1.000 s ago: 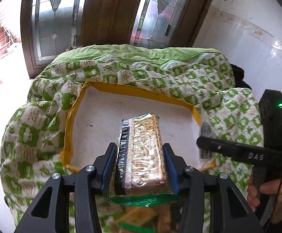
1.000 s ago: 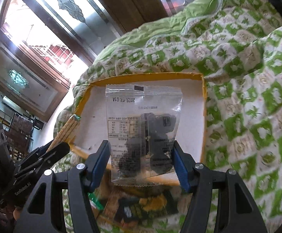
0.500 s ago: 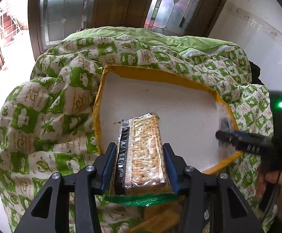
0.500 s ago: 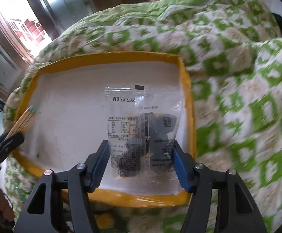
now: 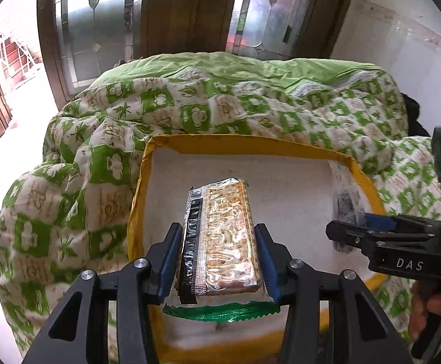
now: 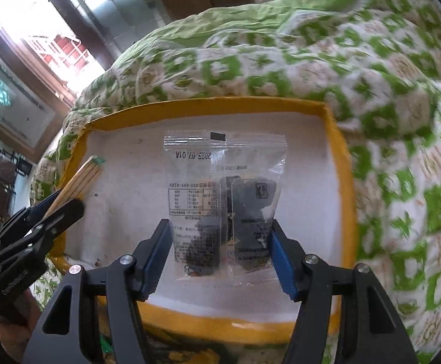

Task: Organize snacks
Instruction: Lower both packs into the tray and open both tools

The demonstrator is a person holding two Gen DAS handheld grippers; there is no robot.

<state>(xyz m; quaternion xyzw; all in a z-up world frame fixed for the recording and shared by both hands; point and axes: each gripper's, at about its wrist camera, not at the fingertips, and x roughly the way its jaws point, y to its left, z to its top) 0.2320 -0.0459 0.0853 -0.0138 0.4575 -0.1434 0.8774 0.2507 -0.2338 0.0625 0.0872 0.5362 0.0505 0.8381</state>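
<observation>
- Left gripper [image 5: 217, 261], at 6 o'clock in its own view, has its jaws closed on the sides of a cracker pack [image 5: 225, 236], held lengthwise over the tray [image 5: 250, 144], apparently for laying flat.
- Right gripper [image 6: 222, 254] clamps a clear pouch [image 6: 223, 200] by its lower edges, upright above the tray's white floor, toward its 3 o'clock wall.
- The yellow-rimmed tray sits on a green quilt [image 5: 84, 163]; it seems the collecting spot.
- Beyond, at 12 o'clock, a glazed door [image 5: 178, 12].
</observation>
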